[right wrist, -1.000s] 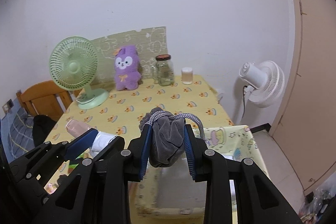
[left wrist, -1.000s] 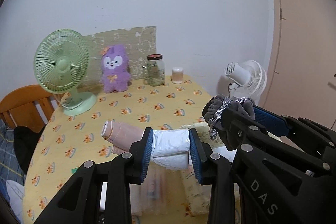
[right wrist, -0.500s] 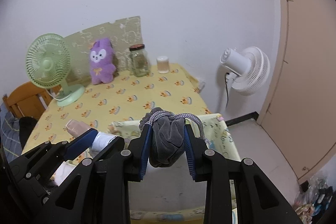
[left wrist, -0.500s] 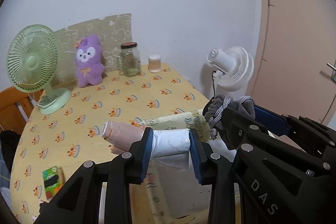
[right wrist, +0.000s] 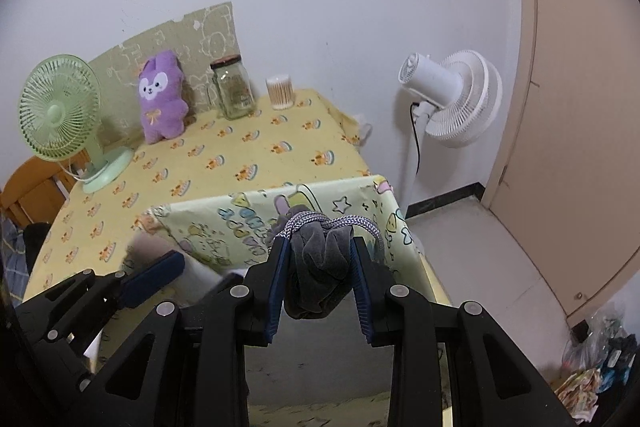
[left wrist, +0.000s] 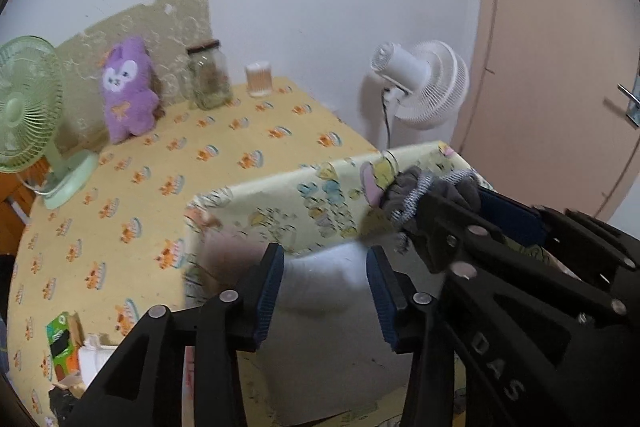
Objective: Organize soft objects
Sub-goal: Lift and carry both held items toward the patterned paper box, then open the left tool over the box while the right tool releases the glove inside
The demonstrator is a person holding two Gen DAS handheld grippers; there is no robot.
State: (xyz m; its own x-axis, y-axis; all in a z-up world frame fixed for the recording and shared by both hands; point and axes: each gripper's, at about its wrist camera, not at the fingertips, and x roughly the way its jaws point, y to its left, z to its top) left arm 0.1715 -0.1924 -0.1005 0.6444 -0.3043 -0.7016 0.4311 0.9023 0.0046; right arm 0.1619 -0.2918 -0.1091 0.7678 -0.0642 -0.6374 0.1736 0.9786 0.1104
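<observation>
**Tools over the storage box, each with a soft item**

Fingers of the left tool are spread wider than the blurred white and pink roll that sits between them; the blur hides whether the blue pads still press on it, so I cannot tell if it is gripped. The roll lies over the open top of the fabric storage box, just inside its near wall, with its pink end towards the left.

The right tool is clamped on a bundle of grey socks, which fills the gap between its pads and bulges above and below them. A grey-and-white braided cord wraps the top of the bundle. This tool hangs above the box's opening, just beside the left one; in the left wrist view it crosses the lower right, the grey bundle near the box's printed far wall.

The box has pale yellow walls with cartoon prints and stands at the edge of the worktop, which wears a yellow cloth with small orange motifs. At the far side of the worktop stand a green desk fan, a purple plush toy, a glass jar and a small container. A white floor fan stands on the floor to the right, near a beige door.
</observation>
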